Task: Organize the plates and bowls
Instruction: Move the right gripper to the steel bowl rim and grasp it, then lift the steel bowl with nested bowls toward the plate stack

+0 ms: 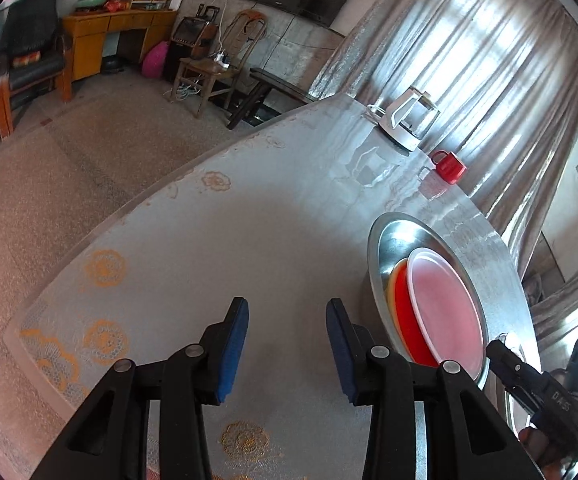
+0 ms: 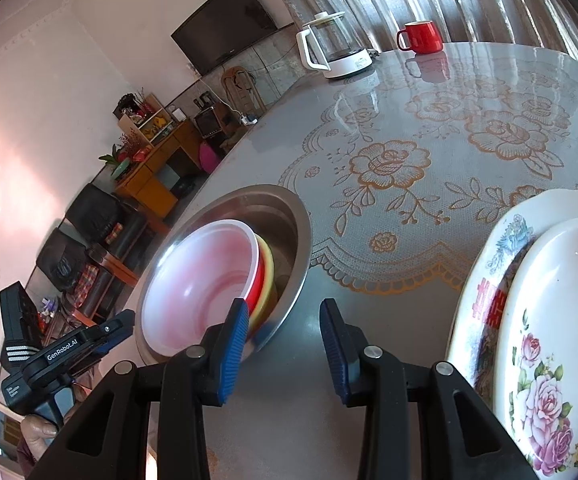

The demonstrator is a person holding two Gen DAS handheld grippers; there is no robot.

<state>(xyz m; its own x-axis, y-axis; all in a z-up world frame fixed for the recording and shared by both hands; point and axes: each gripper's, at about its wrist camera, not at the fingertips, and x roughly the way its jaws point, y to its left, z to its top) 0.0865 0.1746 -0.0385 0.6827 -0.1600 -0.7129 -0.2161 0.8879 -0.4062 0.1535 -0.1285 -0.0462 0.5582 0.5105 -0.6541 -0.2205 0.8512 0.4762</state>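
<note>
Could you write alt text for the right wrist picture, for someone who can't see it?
An open, empty hand-held gripper hovers over a table, between a steel basin of nested plastic bowls on its left and two stacked floral plates on its right. A kettle and red mug stand at the far edge.

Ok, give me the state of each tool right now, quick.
Left tool: open, holding nothing, over bare table.
Right tool: open, holding nothing, beside the stacked bowls.
</note>
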